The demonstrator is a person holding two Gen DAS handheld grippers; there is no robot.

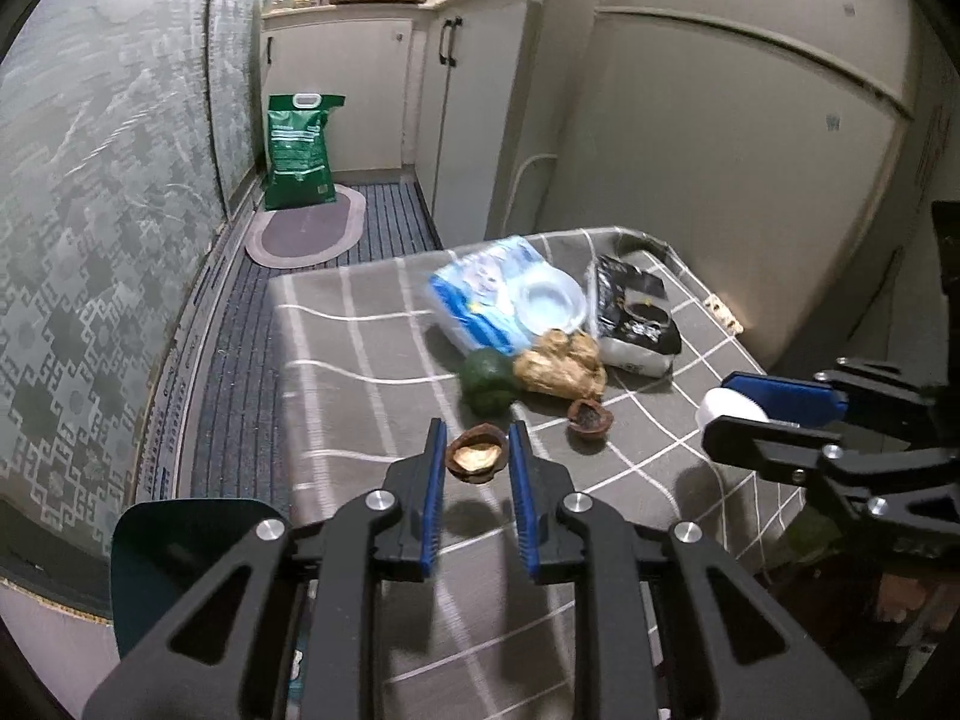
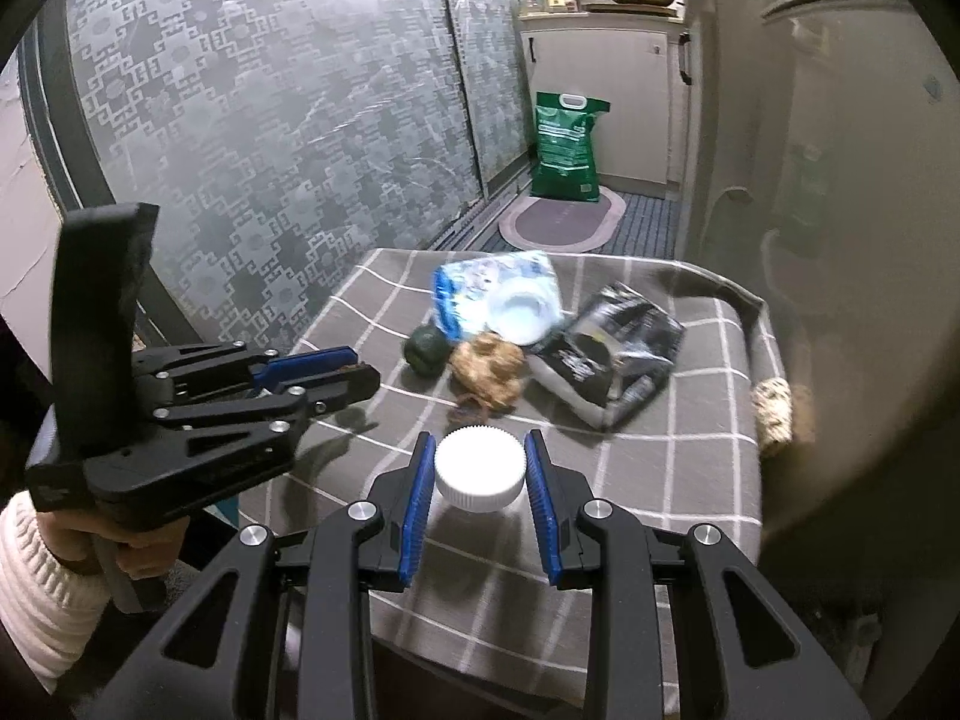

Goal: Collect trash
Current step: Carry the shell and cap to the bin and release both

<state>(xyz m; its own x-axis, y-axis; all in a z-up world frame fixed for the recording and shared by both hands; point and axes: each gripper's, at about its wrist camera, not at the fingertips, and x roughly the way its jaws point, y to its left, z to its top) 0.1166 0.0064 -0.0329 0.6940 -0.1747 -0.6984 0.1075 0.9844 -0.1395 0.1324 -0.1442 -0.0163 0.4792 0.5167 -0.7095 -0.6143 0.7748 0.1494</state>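
Observation:
My left gripper (image 1: 477, 450) is shut on a brown walnut shell half (image 1: 476, 456), held above the grey checked tablecloth (image 1: 360, 396); it also shows in the right wrist view (image 2: 354, 375). My right gripper (image 2: 480, 468) is shut on a white ribbed bottle cap (image 2: 479, 468); it also shows in the left wrist view (image 1: 735, 411). On the cloth lie a second walnut shell half (image 1: 590, 418), a ginger root (image 1: 564, 363), a green avocado (image 1: 487, 383), a blue-white wipes pack (image 1: 480, 294), a clear plastic lid (image 1: 551, 303) and a black snack bag (image 1: 636, 315).
A fridge (image 1: 750, 150) stands right of the table. White cabinets (image 1: 480, 108), a green bag (image 1: 300, 150) and an oval mat (image 1: 306, 234) lie beyond. A patterned glass door (image 1: 90, 210) runs along the left. A dark green bin lid (image 1: 180, 564) sits below left.

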